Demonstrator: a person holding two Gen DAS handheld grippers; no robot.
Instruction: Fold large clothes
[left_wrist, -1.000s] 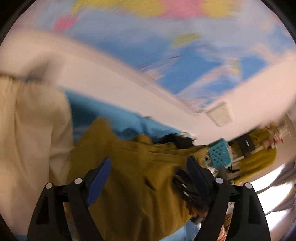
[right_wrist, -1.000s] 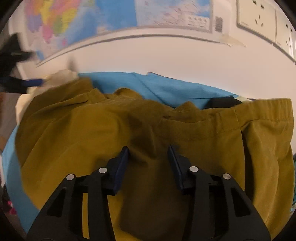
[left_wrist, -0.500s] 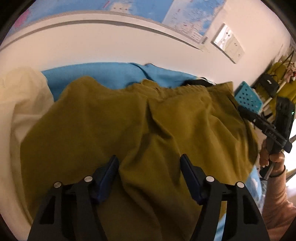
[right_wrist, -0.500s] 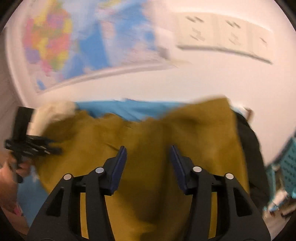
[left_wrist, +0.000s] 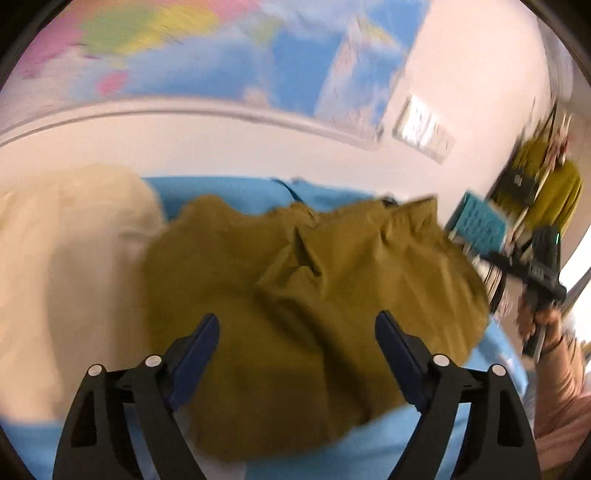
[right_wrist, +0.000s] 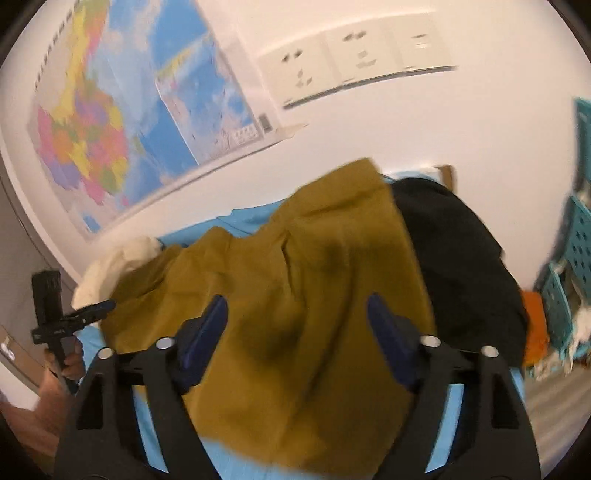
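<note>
A mustard-yellow garment (left_wrist: 310, 295) lies crumpled on a blue-covered surface (left_wrist: 424, 439); it also shows in the right wrist view (right_wrist: 295, 325). My left gripper (left_wrist: 297, 328) is open and empty, held above the garment's near edge. My right gripper (right_wrist: 295, 314) is open and empty, held above the garment's right part. Each gripper shows in the other's view: the right one (left_wrist: 532, 269) at the garment's right side, the left one (right_wrist: 70, 321) at its left side.
A cream garment (left_wrist: 70, 266) lies left of the yellow one. A black garment (right_wrist: 461, 266) lies to its right, with something orange (right_wrist: 533, 332) beyond. Teal perforated baskets (right_wrist: 576, 251) stand at the right. A wall with a map (right_wrist: 122, 122) and sockets (right_wrist: 354, 51) is behind.
Both grippers have opened wider and pulled back and up from the yellow garment. The views have tilted up toward the wall. The garment lies more bunched than before.
</note>
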